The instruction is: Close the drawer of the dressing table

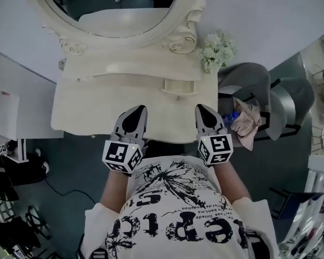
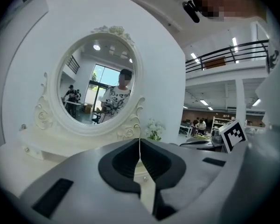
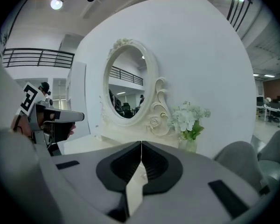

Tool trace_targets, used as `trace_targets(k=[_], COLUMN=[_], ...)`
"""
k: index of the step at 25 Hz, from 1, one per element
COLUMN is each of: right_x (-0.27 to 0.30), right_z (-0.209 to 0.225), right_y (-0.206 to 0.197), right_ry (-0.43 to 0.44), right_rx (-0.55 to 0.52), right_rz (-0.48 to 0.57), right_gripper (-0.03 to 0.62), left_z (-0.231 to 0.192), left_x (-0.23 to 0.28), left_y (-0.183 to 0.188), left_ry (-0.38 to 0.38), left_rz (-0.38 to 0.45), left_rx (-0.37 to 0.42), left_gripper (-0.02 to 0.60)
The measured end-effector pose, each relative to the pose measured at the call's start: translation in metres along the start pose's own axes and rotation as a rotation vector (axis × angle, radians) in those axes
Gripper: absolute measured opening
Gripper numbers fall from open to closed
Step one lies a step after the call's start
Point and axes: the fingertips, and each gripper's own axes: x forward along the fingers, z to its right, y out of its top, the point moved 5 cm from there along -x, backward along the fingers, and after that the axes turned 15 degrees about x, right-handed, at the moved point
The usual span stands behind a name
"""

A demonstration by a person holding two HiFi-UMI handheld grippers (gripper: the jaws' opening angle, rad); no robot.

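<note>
The cream dressing table point(image 1: 92, 109) stands in front of me under its oval mirror point(image 1: 113, 7). A small drawer point(image 1: 179, 86) juts out a little from the low shelf unit at the back right of the tabletop, with its knob facing me. Both grippers hover over the table's front edge. My left gripper point(image 1: 137, 110) is shut and holds nothing, left of the drawer. My right gripper point(image 1: 201, 109) is shut and empty, just in front and right of it. The jaws meet in the left gripper view point(image 2: 140, 141) and the right gripper view point(image 3: 141, 143). Neither touches the drawer.
A vase of white flowers point(image 1: 217, 50) stands at the table's back right corner. To the right of the table is a grey chair point(image 1: 254, 77) with a crumpled cloth point(image 1: 249, 122) and a blue bottle point(image 1: 230, 117) on it. A white wall runs behind the mirror.
</note>
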Motion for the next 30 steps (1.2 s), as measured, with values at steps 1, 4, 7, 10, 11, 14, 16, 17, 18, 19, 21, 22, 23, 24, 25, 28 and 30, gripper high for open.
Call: trace_targets(k=[1, 4, 7, 10, 11, 14, 16, 17, 18, 19, 21, 22, 23, 24, 25, 28, 30], right_x=[0.005, 0.021, 0.034, 0.043, 0.046, 0.058, 0.067, 0.072, 0.078, 0.083, 0.093, 0.097, 0.101, 0.105, 0.109, 0.121, 0.127], right_z=[-0.002, -0.008, -0.013, -0.019, -0.02, -0.018, -0.014, -0.01, -0.007, -0.004, 0.001, 0.004, 0.007, 0.01, 0.013, 0.021, 0.026], right_y=[0.0, -0.001, -0.01, -0.025, -0.029, -0.04, -0.05, -0.056, -0.062, -0.069, -0.083, -0.09, -0.096, -0.102, -0.106, -0.113, -0.12], right_ry=[-0.03, -0.122, -0.185, -0.234, -0.248, -0.263, -0.267, -0.267, -0.265, -0.26, -0.247, -0.243, -0.244, -0.248, -0.254, -0.264, -0.268], right_rx=[0.011, 0.05, 0.099, 0.131, 0.139, 0.153, 0.154, 0.157, 0.16, 0.163, 0.165, 0.166, 0.169, 0.171, 0.17, 0.142, 0.137], right_rz=[0.007, 0.029, 0.02, -0.008, -0.016, -0.057, -0.098, -0.122, -0.147, -0.171, -0.217, -0.238, -0.254, -0.26, -0.254, -0.225, -0.248], right_gripper=[0.017, 0.017, 0.017, 0.017, 0.017, 0.018, 0.018, 0.018, 0.018, 0.018, 0.018, 0.018, 0.019, 0.02, 0.023, 0.12, 0.13], left_z=[-0.011, -0.043, -0.067, -0.078, -0.081, -0.086, -0.088, -0.088, -0.088, -0.087, -0.085, -0.083, -0.08, -0.078, -0.076, -0.069, -0.065], left_x=[0.006, 0.024, 0.039, 0.047, 0.049, 0.056, 0.06, 0.062, 0.064, 0.066, 0.069, 0.07, 0.071, 0.071, 0.072, 0.074, 0.075], left_y=[0.003, 0.008, 0.004, -0.003, -0.006, -0.014, -0.022, -0.026, -0.031, -0.036, -0.046, -0.05, -0.054, -0.058, -0.061, -0.07, -0.075], left_ry=[-0.033, -0.107, -0.166, -0.218, -0.23, -0.249, -0.258, -0.259, -0.258, -0.255, -0.25, -0.25, -0.252, -0.254, -0.256, -0.262, -0.268], left_rz=[0.003, 0.01, -0.003, -0.02, -0.024, -0.045, -0.063, -0.072, -0.081, -0.09, -0.108, -0.117, -0.125, -0.132, -0.138, -0.153, -0.163], left_rx=[0.014, 0.049, 0.049, 0.05, 0.048, 0.035, 0.028, 0.025, 0.023, 0.019, 0.011, 0.008, 0.008, 0.013, 0.022, 0.053, 0.054], left_gripper=[0.02, 0.02, 0.02, 0.02, 0.02, 0.02, 0.02, 0.02, 0.02, 0.02, 0.02, 0.02, 0.02, 0.02, 0.02, 0.02, 0.02])
